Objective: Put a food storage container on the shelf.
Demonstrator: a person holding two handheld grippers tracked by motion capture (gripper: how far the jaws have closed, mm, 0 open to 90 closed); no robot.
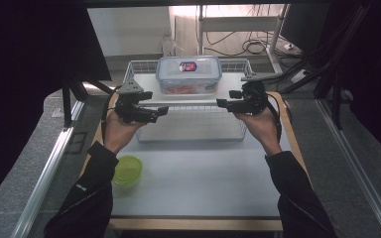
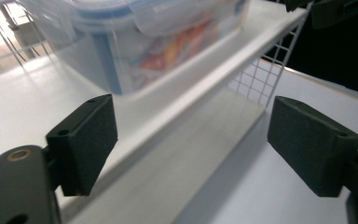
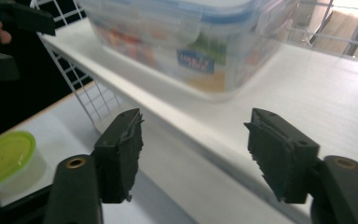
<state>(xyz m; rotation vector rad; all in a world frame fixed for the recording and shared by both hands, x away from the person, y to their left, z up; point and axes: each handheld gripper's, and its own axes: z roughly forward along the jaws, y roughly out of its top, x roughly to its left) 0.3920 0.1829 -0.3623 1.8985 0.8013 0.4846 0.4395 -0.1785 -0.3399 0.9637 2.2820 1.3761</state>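
While both grippers' jaws gape empty, blurred clip-lid box (image 1: 188, 74) on shelf (image 1: 149, 84), contents indistinct

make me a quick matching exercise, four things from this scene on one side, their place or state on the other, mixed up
Things:
1. clear box with the blue-edged lid
2. round tub with the green lid
3. left gripper
4. wire shelf

Places or states:
a. on the table near the person's left sleeve
b. stands at the far end of the table
c. on the shelf's upper white board
d. jaws apart with nothing between them, in front of the shelf

Pairs: 1-c, 2-a, 3-d, 4-b
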